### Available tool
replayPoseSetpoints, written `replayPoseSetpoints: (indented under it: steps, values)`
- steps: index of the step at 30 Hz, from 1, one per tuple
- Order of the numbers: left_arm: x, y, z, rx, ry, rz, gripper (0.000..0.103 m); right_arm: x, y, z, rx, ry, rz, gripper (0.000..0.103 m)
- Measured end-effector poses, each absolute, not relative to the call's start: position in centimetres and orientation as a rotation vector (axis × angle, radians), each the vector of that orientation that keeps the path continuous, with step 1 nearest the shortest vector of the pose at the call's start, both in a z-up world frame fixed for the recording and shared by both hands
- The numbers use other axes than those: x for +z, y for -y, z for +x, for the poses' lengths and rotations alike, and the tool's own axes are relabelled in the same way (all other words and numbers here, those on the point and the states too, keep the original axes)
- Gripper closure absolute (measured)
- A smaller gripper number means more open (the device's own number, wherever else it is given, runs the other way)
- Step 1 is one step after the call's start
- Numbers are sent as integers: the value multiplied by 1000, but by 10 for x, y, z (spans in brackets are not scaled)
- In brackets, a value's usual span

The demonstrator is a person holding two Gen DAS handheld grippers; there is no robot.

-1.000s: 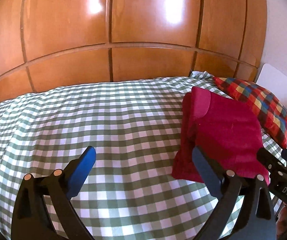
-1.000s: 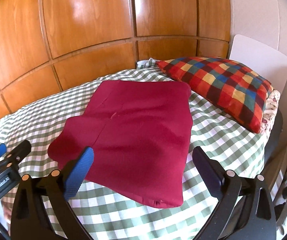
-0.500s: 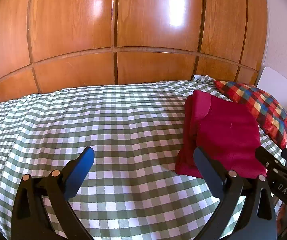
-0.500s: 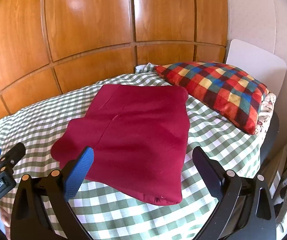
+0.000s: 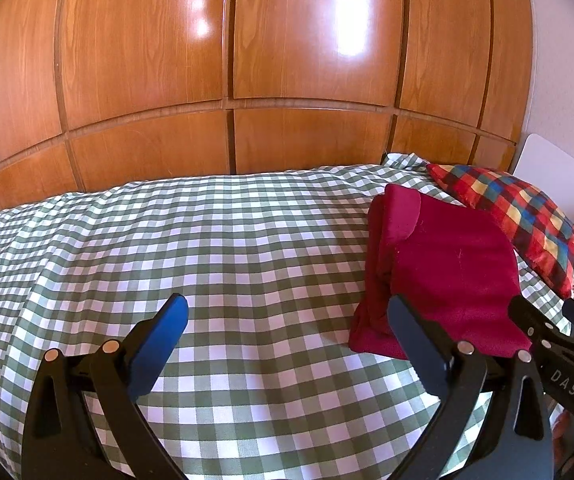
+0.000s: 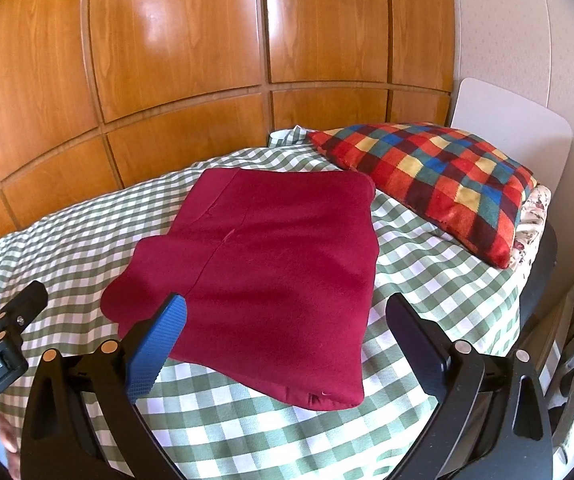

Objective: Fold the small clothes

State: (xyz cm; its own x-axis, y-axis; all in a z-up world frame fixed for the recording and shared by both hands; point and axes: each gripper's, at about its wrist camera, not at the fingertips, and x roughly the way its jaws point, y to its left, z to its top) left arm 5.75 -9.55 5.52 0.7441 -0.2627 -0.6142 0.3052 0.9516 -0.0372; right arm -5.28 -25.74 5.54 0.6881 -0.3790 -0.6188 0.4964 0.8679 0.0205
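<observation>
Both tools slightly higher, farther back.

The left gripper (image 5: 287, 320) has two black plastic arms with slots cut in them and small round silver and copper screws. Each finger ends in a blue ribbed pad (image 5: 163, 340). The right gripper (image 6: 287, 320) looks the same, with blue pads (image 6: 159, 344) too. A black block beside its left finger has white letters, "GenRobot.AI". A bit of skin shows below that.

dark red garment (image 6: 271, 256) | folded flat, roughly rectangular | on checked bedcover | layers possibly doubled, left edge
</observation>
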Motion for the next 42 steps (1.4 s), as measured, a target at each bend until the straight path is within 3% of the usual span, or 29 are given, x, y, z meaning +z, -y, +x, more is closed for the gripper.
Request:
replayPoseSetpoints:
  steps: [42]
  values:
    - [51,108,62,-315,-650,93,3,52,254,-46,-509,-653,180,4]
